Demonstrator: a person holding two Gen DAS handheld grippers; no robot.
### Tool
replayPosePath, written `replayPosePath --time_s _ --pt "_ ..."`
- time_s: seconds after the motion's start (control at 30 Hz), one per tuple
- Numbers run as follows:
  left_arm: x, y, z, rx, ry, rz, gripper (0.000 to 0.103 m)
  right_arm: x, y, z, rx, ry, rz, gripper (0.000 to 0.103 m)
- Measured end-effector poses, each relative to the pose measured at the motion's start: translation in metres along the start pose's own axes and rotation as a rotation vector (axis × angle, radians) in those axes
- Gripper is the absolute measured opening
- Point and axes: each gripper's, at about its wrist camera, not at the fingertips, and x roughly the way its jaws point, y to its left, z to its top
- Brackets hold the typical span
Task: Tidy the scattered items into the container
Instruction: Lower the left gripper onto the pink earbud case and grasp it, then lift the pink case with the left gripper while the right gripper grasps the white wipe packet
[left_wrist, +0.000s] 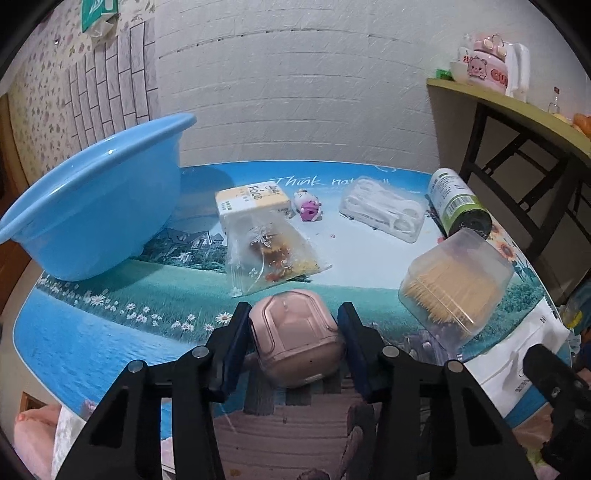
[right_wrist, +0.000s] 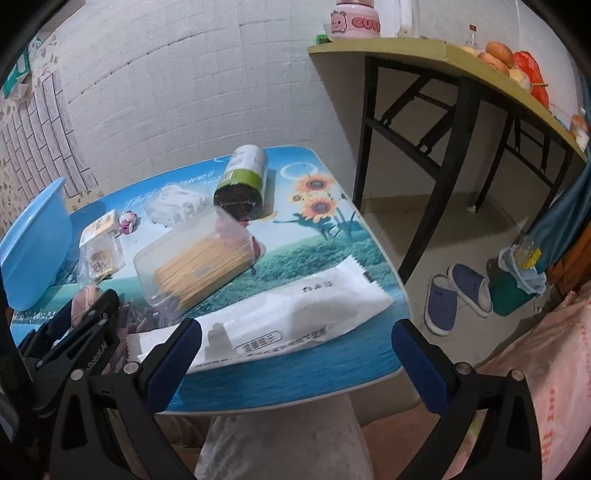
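Left gripper (left_wrist: 293, 343) nearest — its blue pads flank the pink case (left_wrist: 295, 339) on both sides, touching or all but touching it. Looks like a pinch on the case, which sits at the near edge of the table (left_wrist: 110, 332); whether it is lifted or resting I cannot tell.

Right gripper (right_wrist: 297, 356) spread wide, holding nothing, hovering over the near table edge just above the white packet (right_wrist: 295, 314).

Beyond the packet: a clear toothpick box (right_wrist: 195, 262) lying tilted. Behind that, a green-labelled roll (right_wrist: 243, 181) on its side, apparently touching the box's far corner. Mid-table: a clear sachet (left_wrist: 269, 254) with dried contents, its far end overlapping a yellow carton (left_wrist: 251, 201). Just beside the carton, a small pink toy (left_wrist: 308, 206). Further right, a clear floss tray (left_wrist: 384, 208).

Far left: the blue basin (left_wrist: 96, 206) — the container. Its interior is barely visible from these angles; no item shows inside.

Judgement: task at its start. Eight items still on the table, none seen in the basin. The case seems first in line, needing a carry left and forward to the basin.
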Motion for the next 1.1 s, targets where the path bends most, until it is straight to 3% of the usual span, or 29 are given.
replayPosePath --time_s 0.37,0.5,0.7,1.1 --pt "-0.008 0.019 -0.002 0.014 -0.003 -0.122 0.045 0.001 0.009 -0.001 -0.013 0.001 -0.043 0.103" --pt "-0.016 0.027 0.0 0.024 -0.025 -0.135 0.045 0.003 0.009 0.0 0.018 0.022 -0.06 0.103" --pt "-0.035 0.03 -0.001 0.075 -0.138 -0.113 0.046 0.01 0.018 0.0 0.027 0.025 -0.118 0.103" --pt "-0.039 0.045 0.0 0.025 -0.134 -0.147 0.046 0.018 0.023 0.006 0.145 0.068 -0.158 0.103"
